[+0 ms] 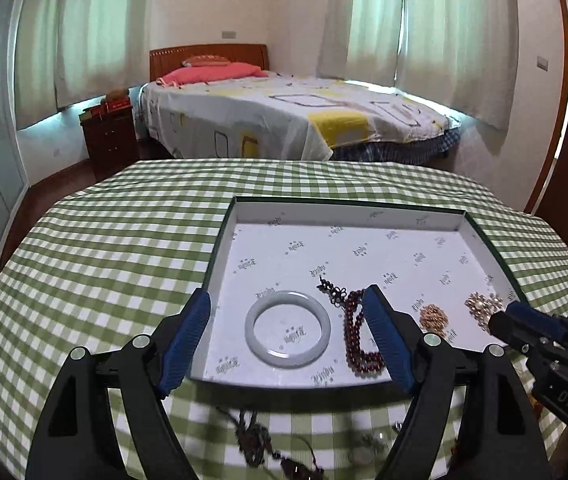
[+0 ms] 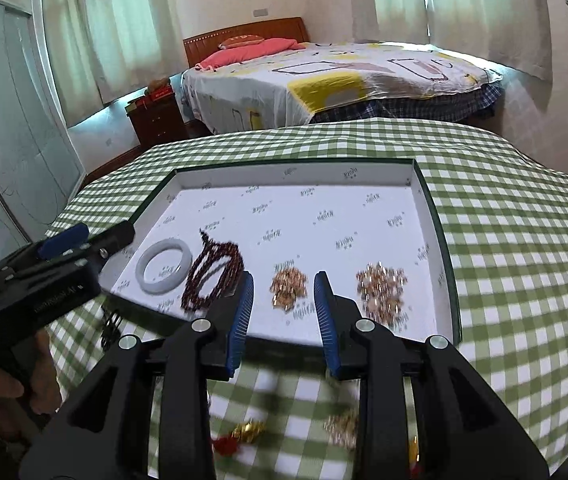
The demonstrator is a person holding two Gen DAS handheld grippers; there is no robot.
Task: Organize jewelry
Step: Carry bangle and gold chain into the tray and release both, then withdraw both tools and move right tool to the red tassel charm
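Observation:
A shallow white-lined tray (image 1: 220, 256) (image 2: 431, 208) lies on the green checked tablecloth. In it rest a pale jade bangle (image 1: 287, 328) (image 2: 164, 266), a dark red bead strand (image 1: 357, 332) (image 2: 212, 276), a gold piece (image 1: 435, 318) (image 2: 288, 286) and a rose-gold cluster (image 1: 483, 306) (image 2: 381, 284). My left gripper (image 1: 287, 300) (image 2: 100, 236) hovers wide open above the bangle, holding nothing. My right gripper (image 2: 284, 280) (image 1: 501, 322) is partly open over the tray's near edge; the gold piece lies free on the tray floor beyond its pads.
Loose jewelry lies blurred on the cloth in front of the tray: a dark beaded strand (image 1: 256, 444), a gold-and-red piece (image 2: 244, 434), a rose-gold chain (image 2: 343, 426). A hand (image 2: 4, 392) holds the left tool. Beyond the table stand a bed (image 1: 284, 112) and a nightstand (image 1: 110, 136).

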